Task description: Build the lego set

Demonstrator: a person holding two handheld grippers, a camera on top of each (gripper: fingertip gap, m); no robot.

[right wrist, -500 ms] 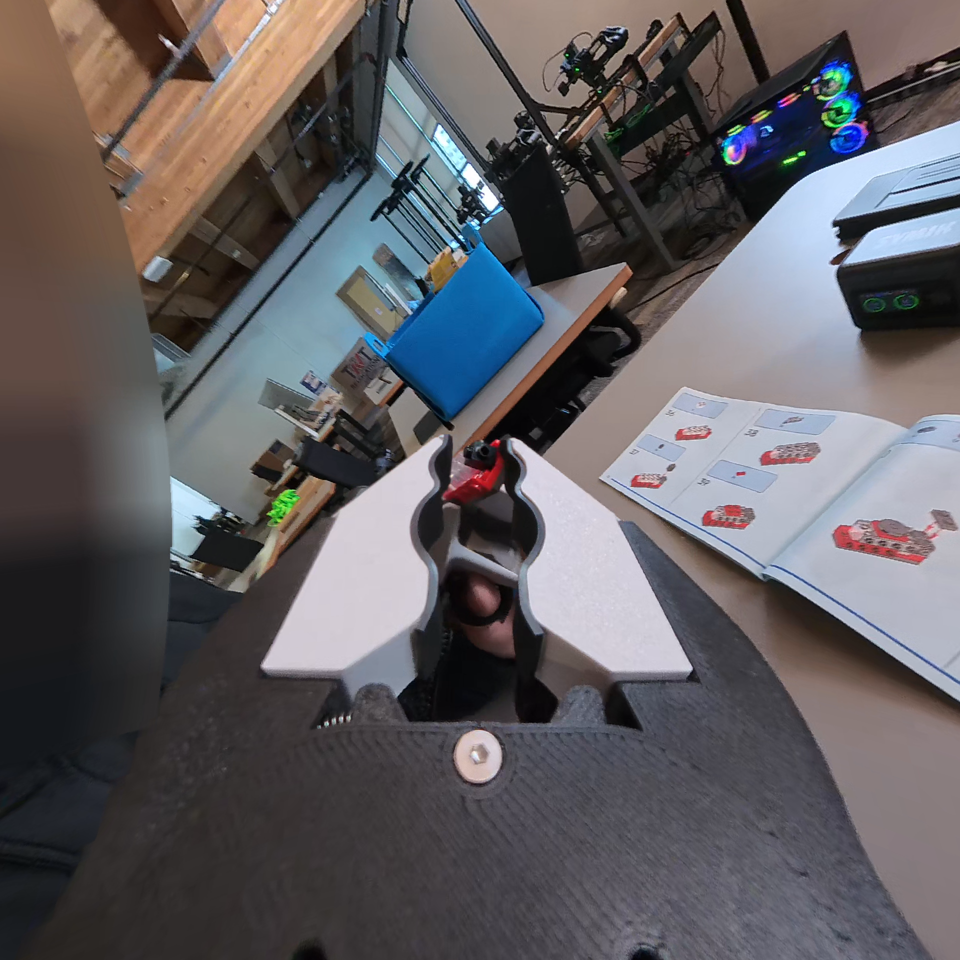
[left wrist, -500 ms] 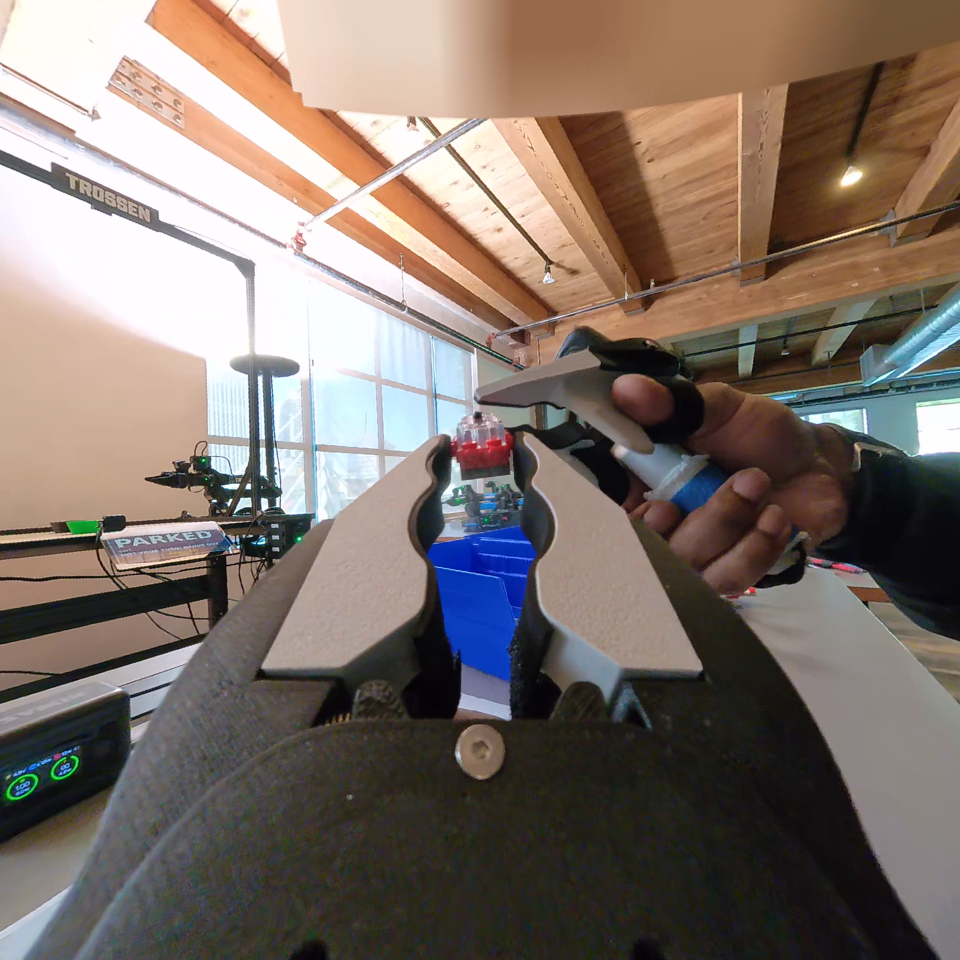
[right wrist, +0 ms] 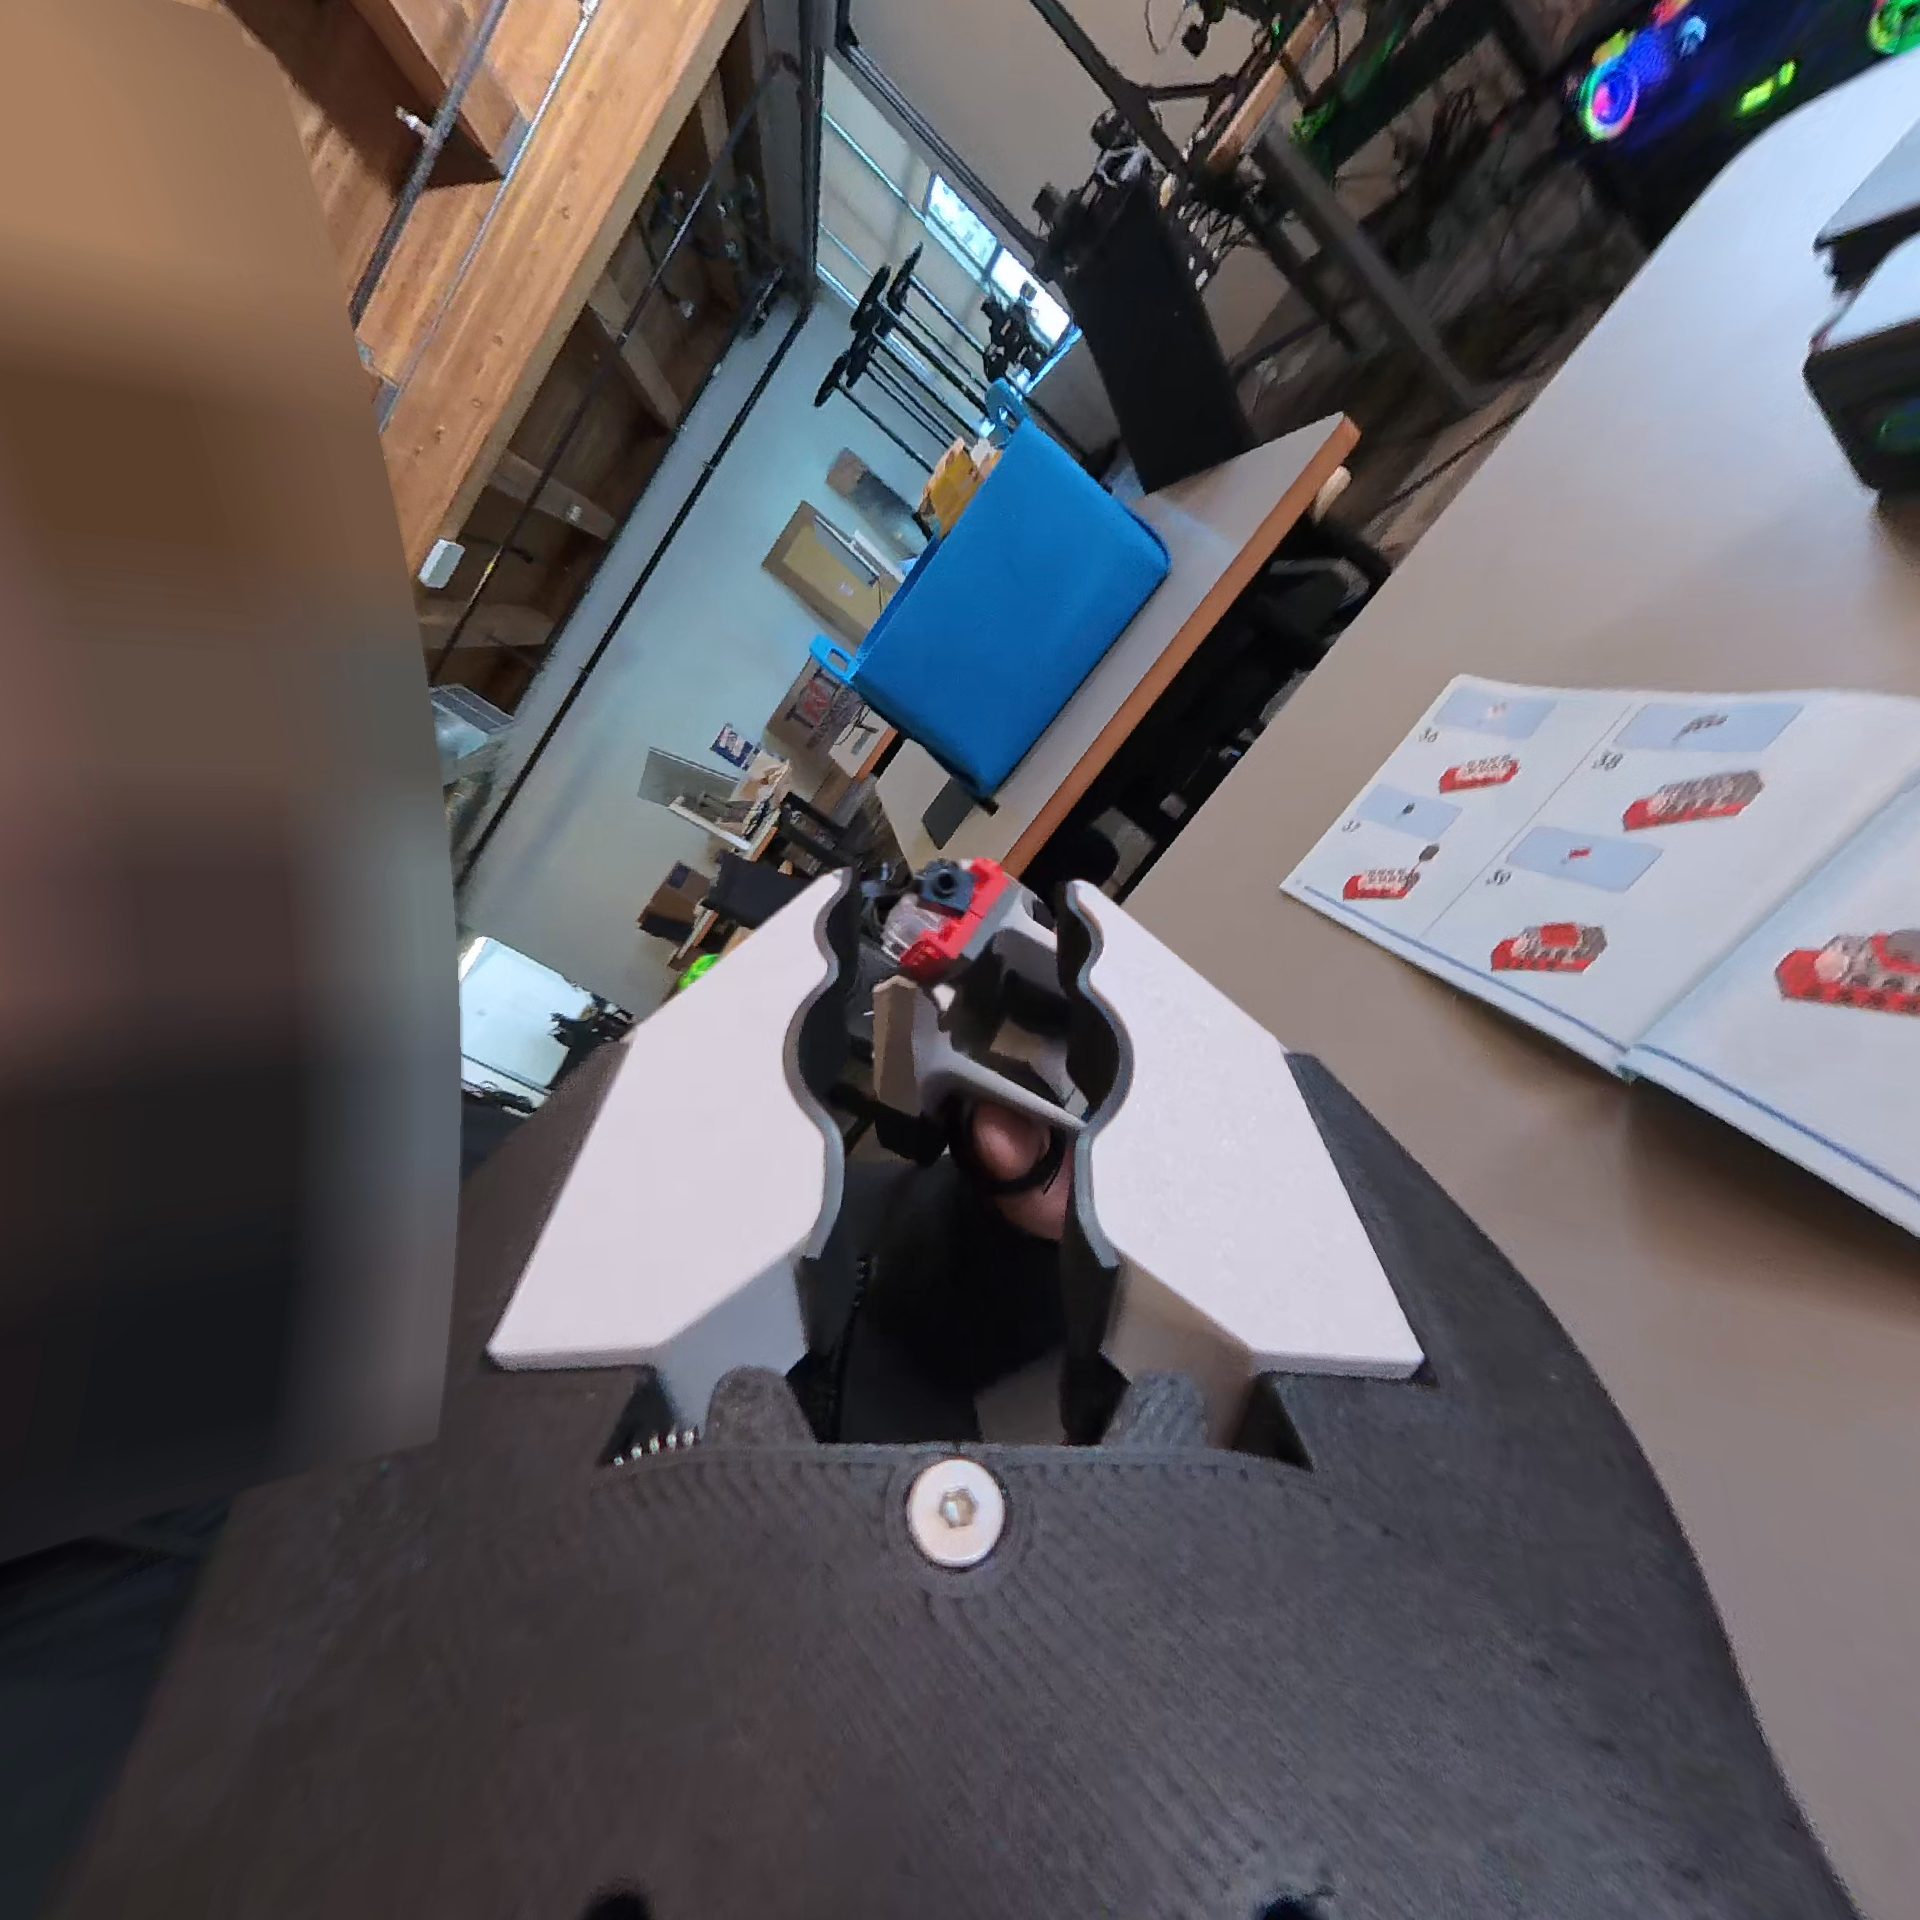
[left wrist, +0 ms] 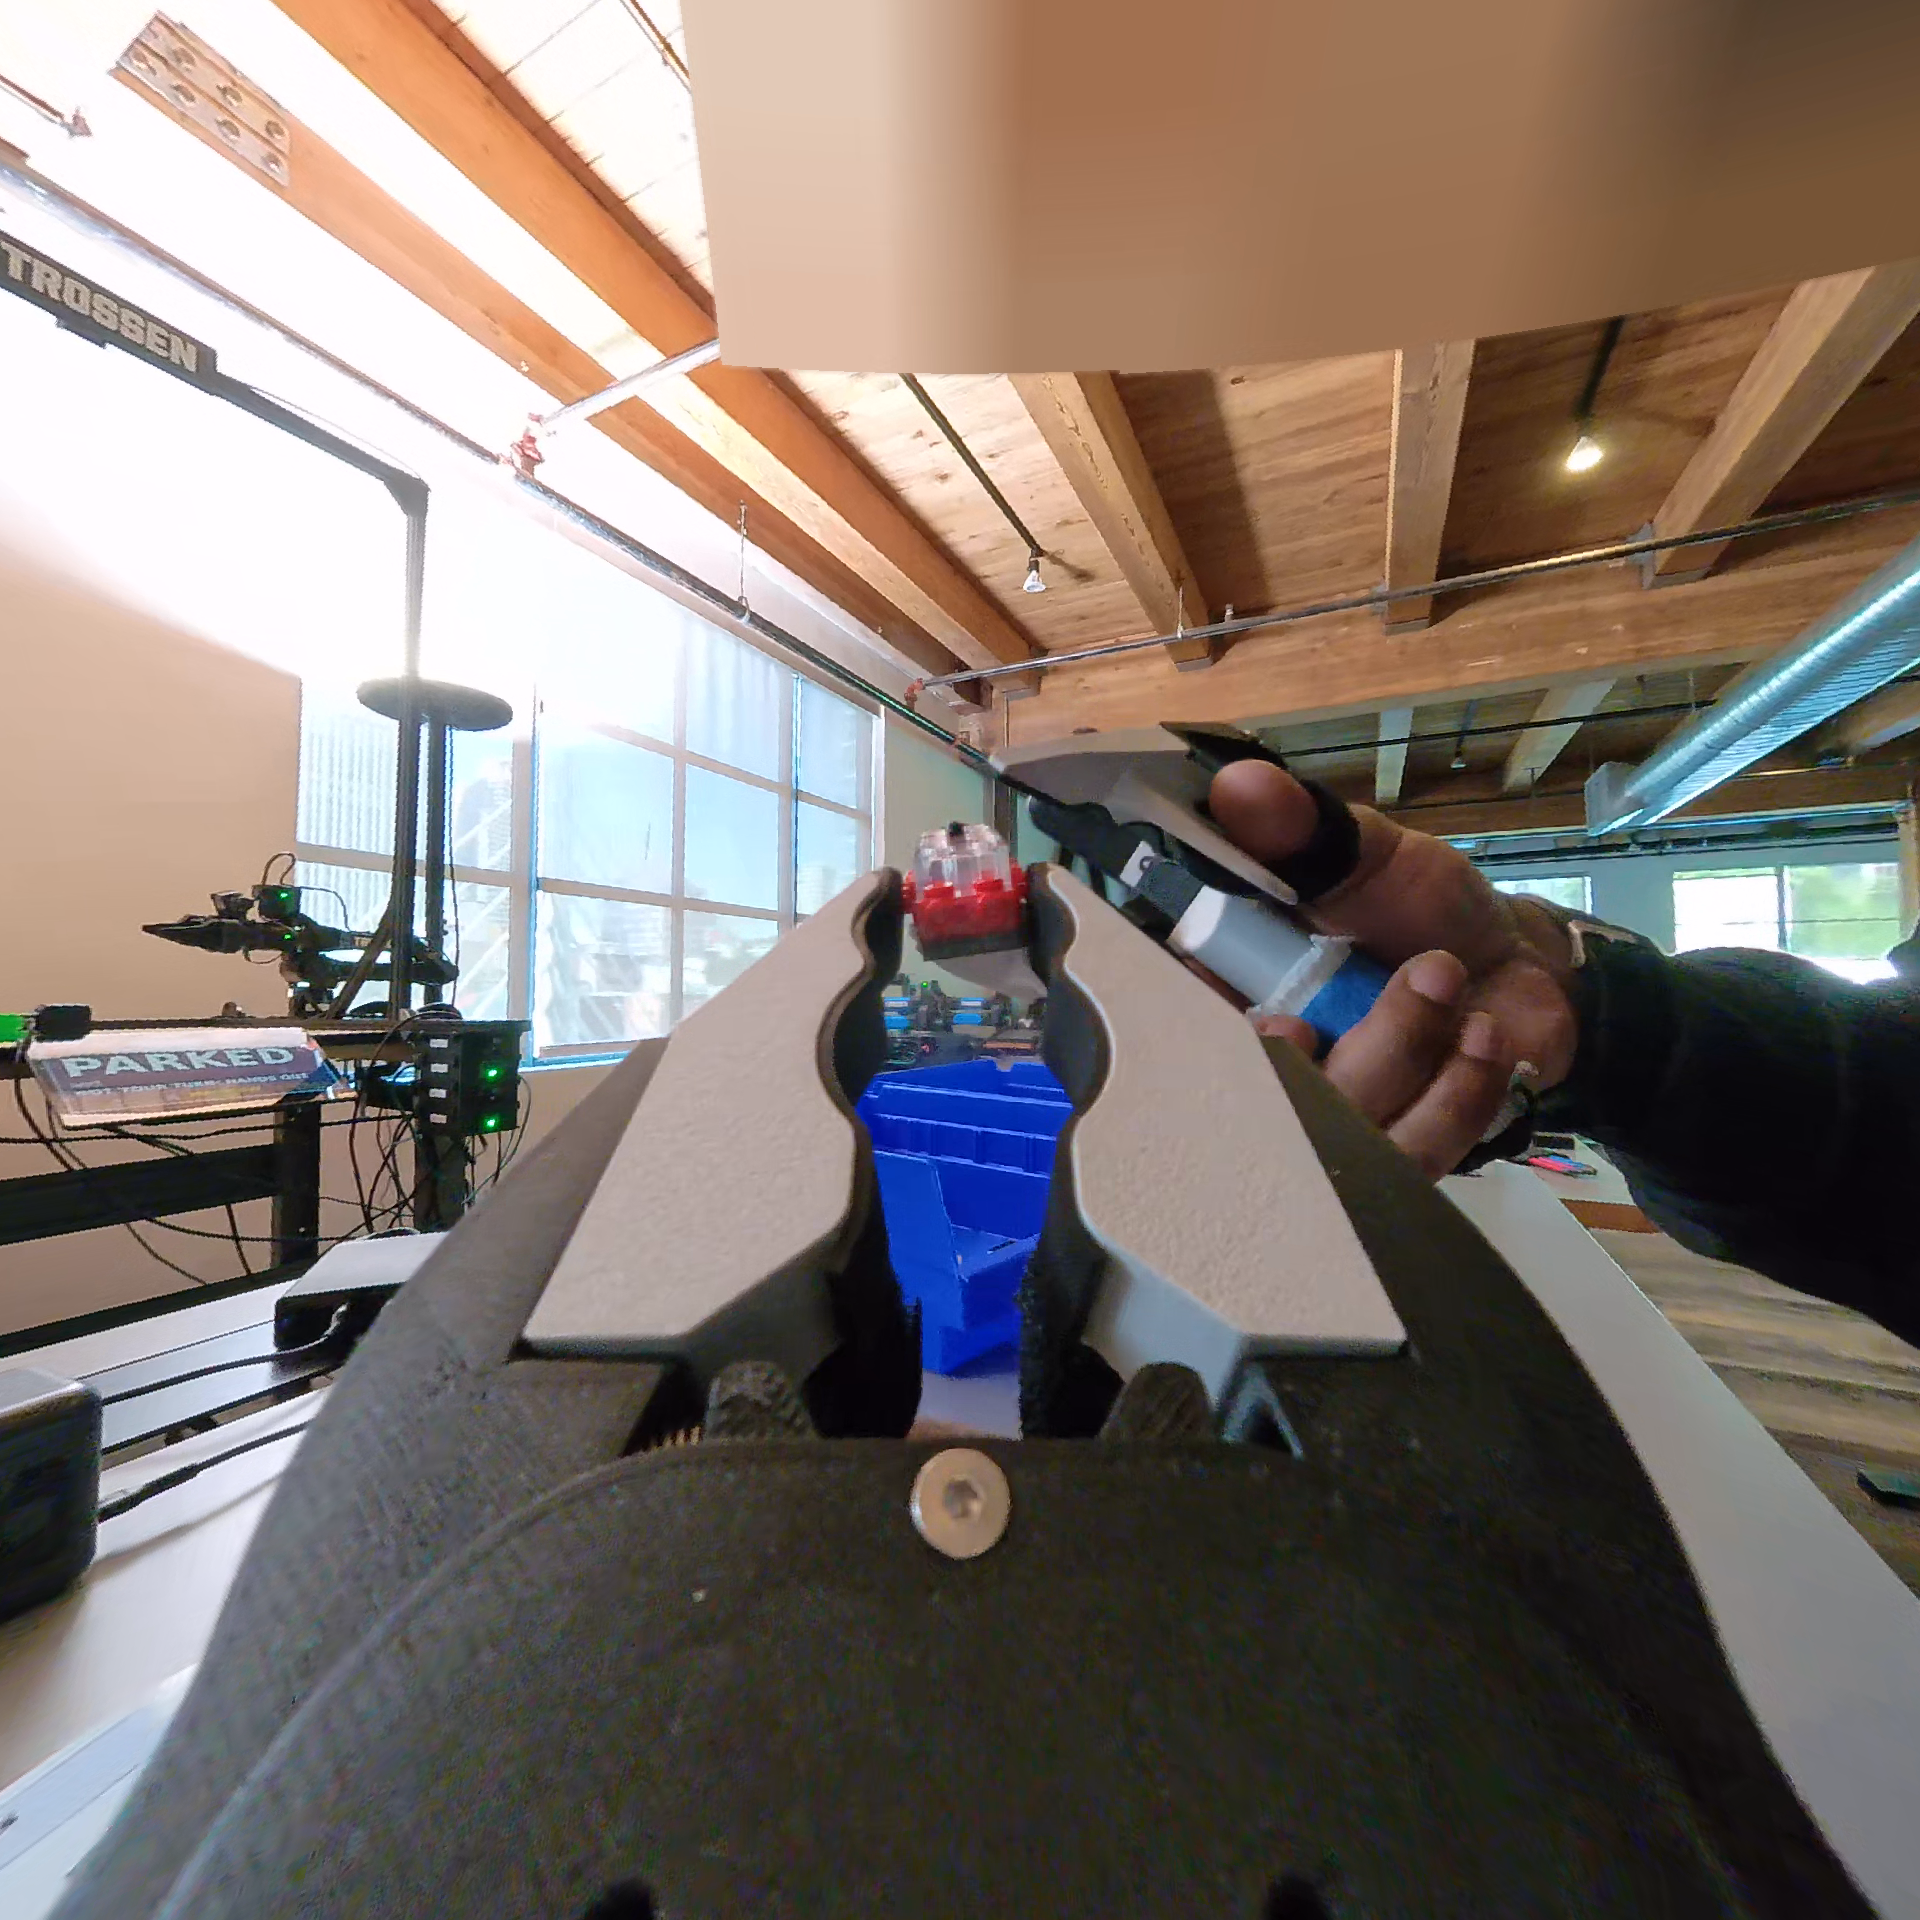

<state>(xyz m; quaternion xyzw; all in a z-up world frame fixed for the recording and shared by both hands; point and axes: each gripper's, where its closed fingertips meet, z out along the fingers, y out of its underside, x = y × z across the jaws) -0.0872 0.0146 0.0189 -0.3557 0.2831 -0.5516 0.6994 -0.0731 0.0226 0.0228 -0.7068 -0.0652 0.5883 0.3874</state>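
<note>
My left gripper [left wrist: 961, 891] is shut on a small lego assembly [left wrist: 961, 912] with red bricks, a clear top and a dark base, held up in the air at the fingertips. My right gripper [right wrist: 958, 899] is open. The same assembly [right wrist: 951, 920] shows between and just beyond its tips without touching its fingers [right wrist: 717, 1101]. In the left wrist view the right gripper [left wrist: 1049, 795] sits just up and right of the assembly, held by a person's hand [left wrist: 1434, 935]. The left gripper's grey finger [right wrist: 987, 1039] shows in the right wrist view under the assembly.
An open instruction booklet [right wrist: 1621, 862] lies on the brown table [right wrist: 1558, 1351] to the right. Black battery boxes [right wrist: 1870, 384] stand at the far right. A blue parts bin [left wrist: 966, 1174] sits ahead below the left gripper. A black box [left wrist: 42, 1475] is at the left. Left and right tips are no more than a few centimetres apart.
My right gripper's jaws have opened wider around the assembly and it has drawn slightly up and away. The left gripper still holds the assembly.
</note>
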